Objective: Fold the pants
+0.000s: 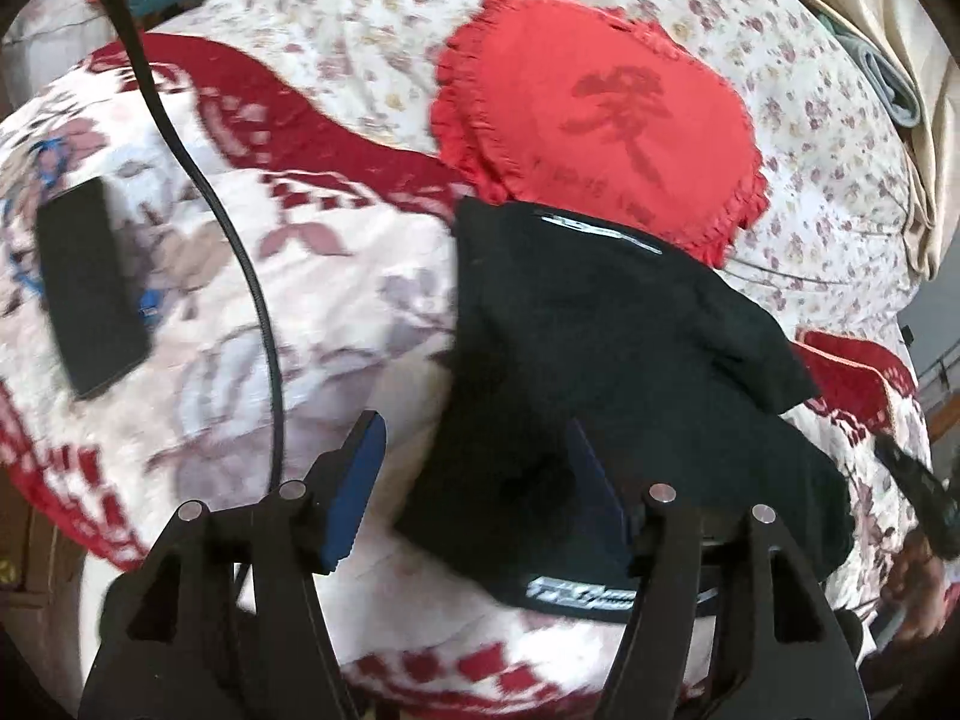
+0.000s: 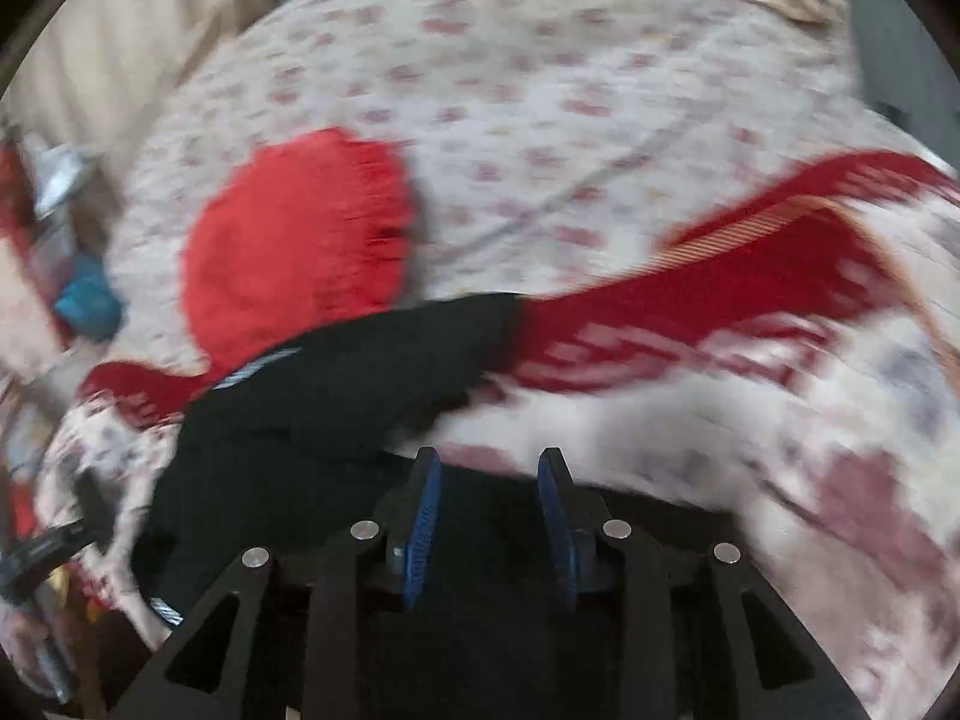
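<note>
Left wrist view: folded black pants [image 1: 600, 360] lie on the patterned blanket [image 1: 270, 300], overlapping a frilled red cushion [image 1: 588, 114]; a black phone [image 1: 90, 294] rests nearby; left gripper [image 1: 474, 480] and right gripper [image 2: 489, 498] both gape, unclamped.

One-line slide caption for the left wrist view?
Left gripper open over folded black pants on a patterned blanket, red cushion behind.

Bed [image 1: 372, 6]: blanket [image 1: 240, 324], red cushion [image 1: 576, 102].

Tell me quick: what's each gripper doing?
Left gripper: open, not gripping the folded black fabric pants beneath it.
Right gripper: open, holding nothing.
</note>
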